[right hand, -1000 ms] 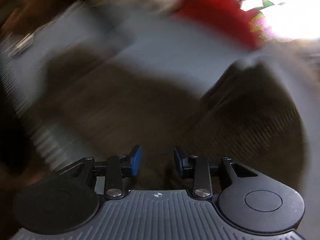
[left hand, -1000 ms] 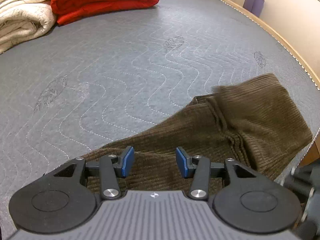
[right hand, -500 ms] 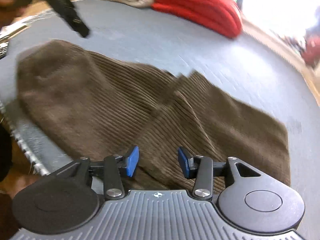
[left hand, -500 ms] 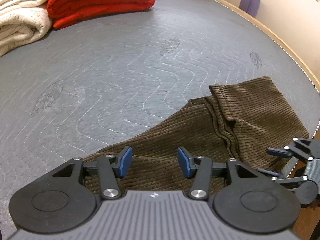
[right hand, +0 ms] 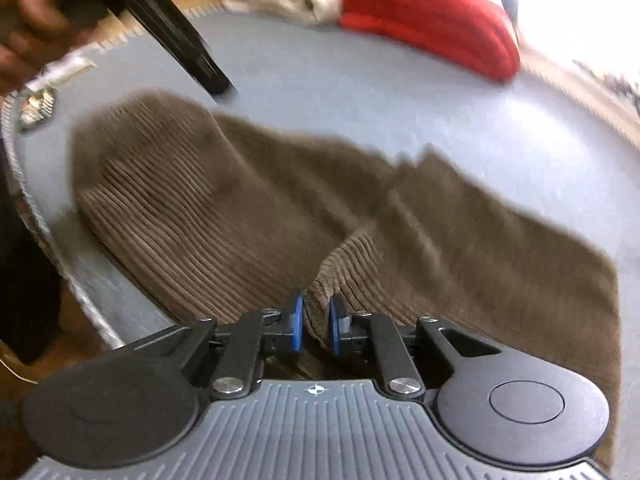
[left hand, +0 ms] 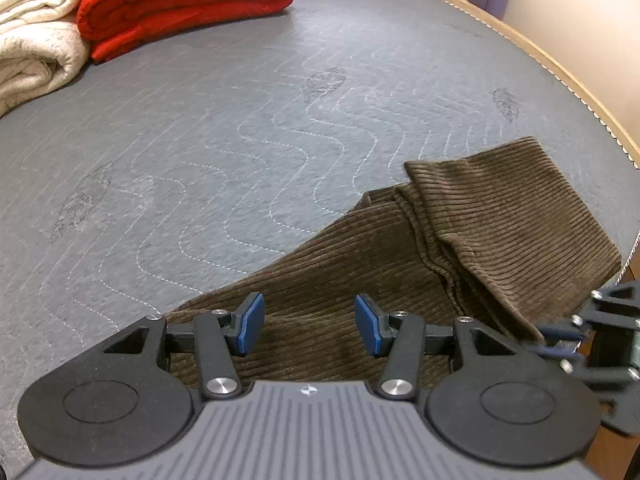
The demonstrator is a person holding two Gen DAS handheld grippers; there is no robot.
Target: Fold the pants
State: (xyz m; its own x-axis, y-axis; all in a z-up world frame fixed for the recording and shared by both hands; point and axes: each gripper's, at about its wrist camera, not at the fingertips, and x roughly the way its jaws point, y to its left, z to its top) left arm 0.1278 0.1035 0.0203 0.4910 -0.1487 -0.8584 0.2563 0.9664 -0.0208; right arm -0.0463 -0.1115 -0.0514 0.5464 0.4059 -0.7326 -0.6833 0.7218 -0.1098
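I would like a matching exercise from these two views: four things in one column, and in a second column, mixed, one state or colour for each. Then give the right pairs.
Column 1
1. left claw
2. right claw
3. folded quilt
4. rolled blanket

Column 2
A. cream white, at the far left of the padded surface
B. shut on a fold of the brown corduroy pants
C. open, above the pants, holding nothing
D. bright red, beside the cream one

Pairs: 1-C, 2-B, 3-D, 4-A
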